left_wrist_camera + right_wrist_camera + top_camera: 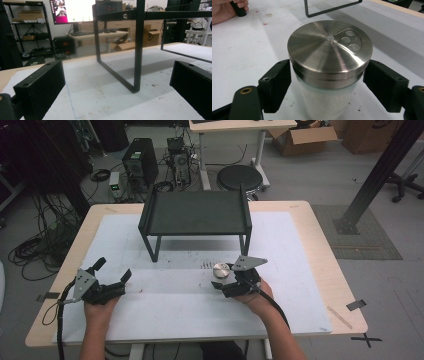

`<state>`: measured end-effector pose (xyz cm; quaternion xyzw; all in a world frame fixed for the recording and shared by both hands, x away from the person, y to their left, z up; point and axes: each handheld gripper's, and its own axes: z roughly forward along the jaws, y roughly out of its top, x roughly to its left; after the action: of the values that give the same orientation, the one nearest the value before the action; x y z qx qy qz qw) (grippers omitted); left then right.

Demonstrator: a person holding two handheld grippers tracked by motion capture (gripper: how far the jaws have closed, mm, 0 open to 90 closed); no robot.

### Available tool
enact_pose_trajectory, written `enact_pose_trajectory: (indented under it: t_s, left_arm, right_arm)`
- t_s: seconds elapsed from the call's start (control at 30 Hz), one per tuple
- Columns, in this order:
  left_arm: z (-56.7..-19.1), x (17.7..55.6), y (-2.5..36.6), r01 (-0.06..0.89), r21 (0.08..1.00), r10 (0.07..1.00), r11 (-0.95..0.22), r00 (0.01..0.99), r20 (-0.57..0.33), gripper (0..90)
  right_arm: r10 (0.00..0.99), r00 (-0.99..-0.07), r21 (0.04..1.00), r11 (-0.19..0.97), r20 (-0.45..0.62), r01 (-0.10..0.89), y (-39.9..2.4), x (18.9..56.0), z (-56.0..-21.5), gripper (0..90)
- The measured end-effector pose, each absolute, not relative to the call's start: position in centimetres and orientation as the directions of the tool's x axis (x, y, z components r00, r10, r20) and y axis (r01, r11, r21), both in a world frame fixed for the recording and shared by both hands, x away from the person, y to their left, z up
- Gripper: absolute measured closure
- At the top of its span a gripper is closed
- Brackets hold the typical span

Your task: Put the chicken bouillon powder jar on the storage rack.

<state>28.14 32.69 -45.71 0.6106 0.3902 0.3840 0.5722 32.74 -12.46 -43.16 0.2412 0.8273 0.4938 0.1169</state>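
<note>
A glass shaker [220, 270] with a brushed steel lid stands on the white mat, in front of the black rack's right legs. In the right gripper view the shaker [329, 57], filled with white grains, sits between the jaws of my right gripper [328, 91]. The pads flank the glass just below the lid, with a thin gap on each side. From above, the right gripper [221, 276] points left-forward around the shaker. My left gripper [114, 270] rests on the mat at the left, open, with nothing between its jaws [117, 85].
A black metal rack [195, 212] stands at the middle back of the mat; its leg [138, 50] rises close ahead of the left gripper. The white mat [300, 270] covers most of the wooden table. The other hand [224, 10] shows at the top left of the right gripper view.
</note>
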Motion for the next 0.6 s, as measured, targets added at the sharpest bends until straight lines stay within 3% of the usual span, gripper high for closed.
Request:
enact_pose_trajectory:
  t_s: [0.6]
  left_arm:
    - [-45.7,28.16,32.71,0.039,0.998,0.916,-0.039,0.401,0.02,0.4]
  right_arm:
    - [0.507,-0.861,0.88,0.387,0.044,0.274,-12.45,32.89,-43.25,33.0]
